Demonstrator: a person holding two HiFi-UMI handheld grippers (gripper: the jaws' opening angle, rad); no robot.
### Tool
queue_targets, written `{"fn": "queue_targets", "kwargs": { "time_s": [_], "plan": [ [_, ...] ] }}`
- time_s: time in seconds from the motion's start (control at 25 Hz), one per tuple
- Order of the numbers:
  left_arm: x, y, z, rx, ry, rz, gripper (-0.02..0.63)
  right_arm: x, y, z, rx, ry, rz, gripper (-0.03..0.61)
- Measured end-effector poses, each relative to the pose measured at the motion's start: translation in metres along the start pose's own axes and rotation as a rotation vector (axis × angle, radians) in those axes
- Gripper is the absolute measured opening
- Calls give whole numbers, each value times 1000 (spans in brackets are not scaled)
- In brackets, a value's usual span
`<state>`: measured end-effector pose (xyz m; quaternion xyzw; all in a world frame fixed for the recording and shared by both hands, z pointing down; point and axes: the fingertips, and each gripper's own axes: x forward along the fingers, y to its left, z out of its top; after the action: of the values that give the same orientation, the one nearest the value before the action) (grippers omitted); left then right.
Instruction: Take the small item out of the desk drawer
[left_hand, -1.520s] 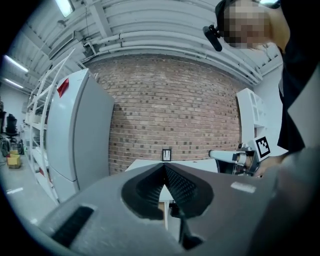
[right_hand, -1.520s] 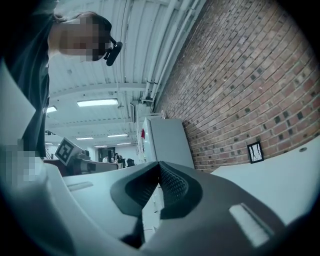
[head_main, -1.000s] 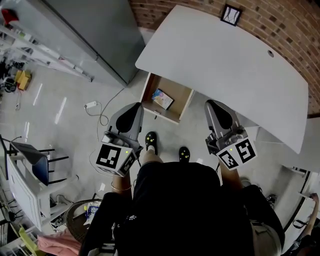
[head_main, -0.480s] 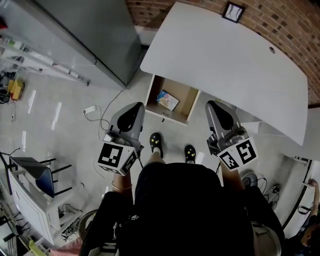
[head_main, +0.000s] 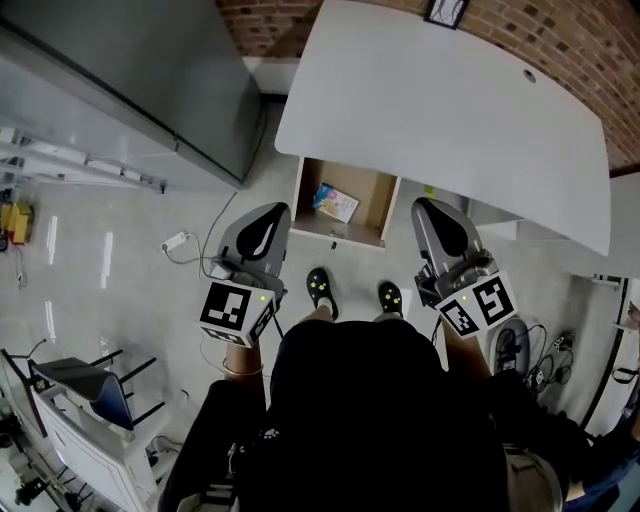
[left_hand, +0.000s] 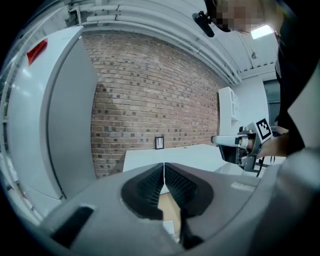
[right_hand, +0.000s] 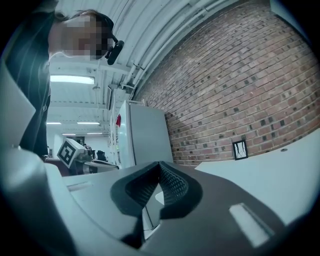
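The wooden desk drawer (head_main: 372, 195) stands pulled out from under the white desk (head_main: 440, 110). A small flat item with a colourful cover (head_main: 334, 202) lies in its left half. My left gripper (head_main: 268, 212) hovers just left of the drawer's front edge, above the floor. Its jaws are starting to open, the pads still look closed, and nothing is between them (left_hand: 164, 167). My right gripper (head_main: 432, 208) hangs to the right of the drawer, shut and empty (right_hand: 160, 167). Neither gripper touches the drawer or the item.
A tall grey cabinet (head_main: 130, 70) stands left of the desk against the brick wall. A small framed picture (head_main: 444, 10) sits at the desk's back edge. A white plug and cable (head_main: 175, 242) lie on the floor. The person's shoes (head_main: 320, 288) are just before the drawer.
The person has stepped toward the desk, so the drawer now lies squarely between the two grippers. Both grippers keep the same pose before the body.
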<state>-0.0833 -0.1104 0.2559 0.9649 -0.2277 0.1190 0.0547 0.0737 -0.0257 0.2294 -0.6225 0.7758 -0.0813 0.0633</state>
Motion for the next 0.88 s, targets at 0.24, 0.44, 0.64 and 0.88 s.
{"fn": "queue_targets", "kwargs": {
  "time_s": [0.24,0.44,0.64,0.88],
  "plan": [
    [9,16,-7,18,21,-90,5,7,6,-6,-2,-3,-84,12],
    [13,24,-18,52,48,-152,8,8,13,-17,-5,5,-139,12],
    [19,29,-30,72,70,-192,8,11,13,-32,-17,25,-175,12],
    [33,29,-60,71,138,-224,8,11,4,-54,-16,64,-207,12]
  ]
}}
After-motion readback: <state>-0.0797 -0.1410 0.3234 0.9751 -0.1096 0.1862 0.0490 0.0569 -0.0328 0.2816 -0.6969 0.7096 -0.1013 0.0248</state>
